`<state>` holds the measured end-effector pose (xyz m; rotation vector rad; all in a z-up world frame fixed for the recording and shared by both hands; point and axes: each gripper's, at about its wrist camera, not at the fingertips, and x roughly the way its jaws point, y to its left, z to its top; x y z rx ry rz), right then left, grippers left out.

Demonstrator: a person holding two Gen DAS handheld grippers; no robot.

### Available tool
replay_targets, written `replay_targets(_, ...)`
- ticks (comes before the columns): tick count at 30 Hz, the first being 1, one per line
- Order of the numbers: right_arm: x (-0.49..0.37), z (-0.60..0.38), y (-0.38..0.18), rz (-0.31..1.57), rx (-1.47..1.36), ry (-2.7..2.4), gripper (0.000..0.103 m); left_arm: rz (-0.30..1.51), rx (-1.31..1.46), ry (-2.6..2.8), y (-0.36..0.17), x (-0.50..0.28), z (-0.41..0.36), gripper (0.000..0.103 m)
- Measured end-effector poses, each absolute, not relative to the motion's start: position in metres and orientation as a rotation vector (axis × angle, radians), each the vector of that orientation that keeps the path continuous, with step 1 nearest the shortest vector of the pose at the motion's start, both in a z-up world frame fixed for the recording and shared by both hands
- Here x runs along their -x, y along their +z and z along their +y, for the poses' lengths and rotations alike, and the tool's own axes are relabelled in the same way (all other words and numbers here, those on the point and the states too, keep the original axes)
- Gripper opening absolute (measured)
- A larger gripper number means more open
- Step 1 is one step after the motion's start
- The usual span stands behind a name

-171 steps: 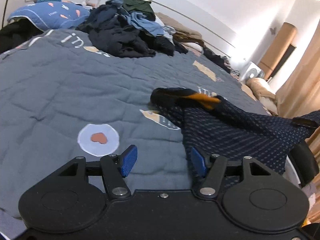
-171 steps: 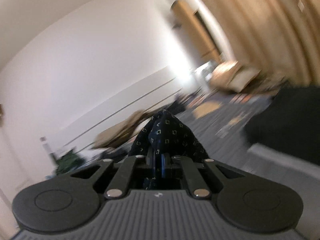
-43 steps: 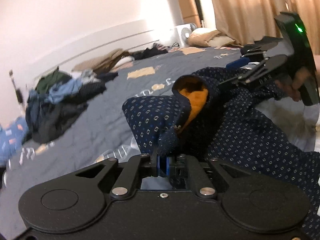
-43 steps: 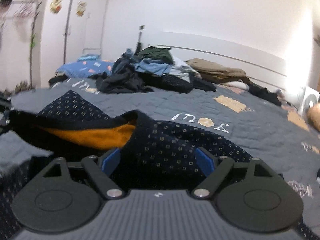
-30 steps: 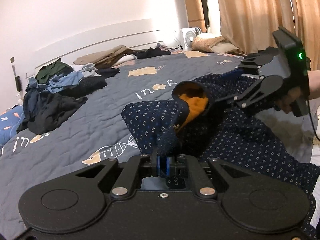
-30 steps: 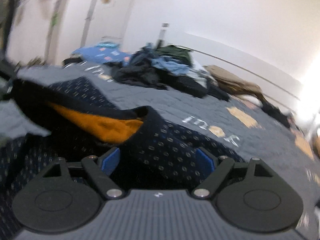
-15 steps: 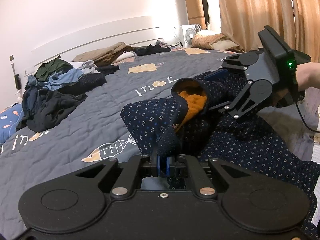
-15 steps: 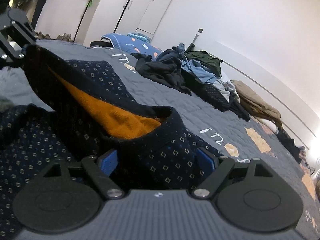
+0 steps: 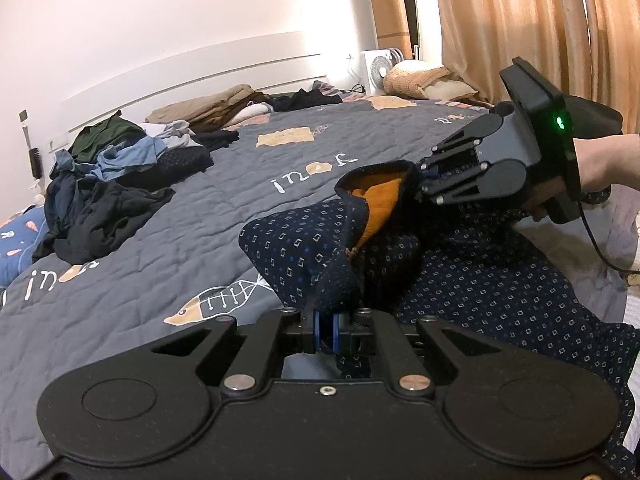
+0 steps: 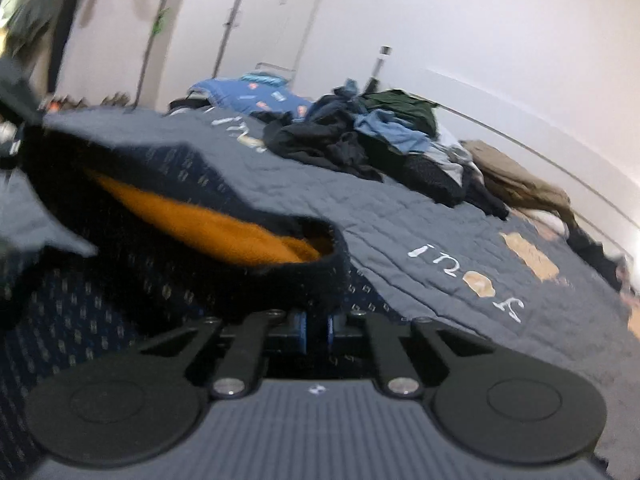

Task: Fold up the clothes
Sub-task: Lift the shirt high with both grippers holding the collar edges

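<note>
My left gripper [image 9: 327, 330] sits at the bottom centre of its view, blue pads pinched tight on a bunched fold of the navy dotted garment [image 9: 460, 280], which rises straight from the pads and spreads to the lower right of the frame. My right gripper [image 10: 317, 328] is likewise clamped shut on the dark collar edge just above its pads; that picture is blurred, but the cloth plainly fills the gap.

Only the left view shows the right gripper [image 9: 420, 184] from outside, at the right of the frame, with a hand [image 9: 600, 164] behind it and a green light lit on its body. It also shows curtains [image 9: 500, 28] and a fan [image 9: 378, 70] in the upper right. Only the right view shows the cupboard doors at the upper left and the blue pillow [image 10: 256, 98].

I count two grippers, one garment held between them with its orange lining [image 9: 378, 204] open to view, one heap of dark and blue clothes [image 9: 108, 184], one tan stack [image 9: 212, 110] by the headboard, and one grey quilt [image 9: 160, 256] under everything.
</note>
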<state>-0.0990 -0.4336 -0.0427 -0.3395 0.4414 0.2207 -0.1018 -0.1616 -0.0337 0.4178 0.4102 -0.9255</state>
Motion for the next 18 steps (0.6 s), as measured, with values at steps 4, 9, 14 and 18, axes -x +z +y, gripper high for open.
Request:
replay_targets(4, 0.106, -0.436, -0.024, 0.396, 0.290, 0.184, 0.007, 0.406, -0.403, -0.920, -0.033, 0.101, -0.159, 0.006)
replay_targets(9, 0.118, -0.447, -0.004, 0.337, 0.231, 0.155, 0.007, 0.381, -0.362, -0.900, -0.026, 0.100, -0.154, 0.006)
replay_targets(14, 0.132, -0.447, 0.020, 0.271, 0.245, 0.119, 0.007, 0.324, -0.342, -0.864, -0.008, 0.095, -0.151, 0.006)
replay_targets(18, 0.141, -0.448, 0.050, 0.220, 0.254, 0.084, 0.007, 0.250, -0.346, -0.846, 0.024, 0.094, -0.149, 0.006)
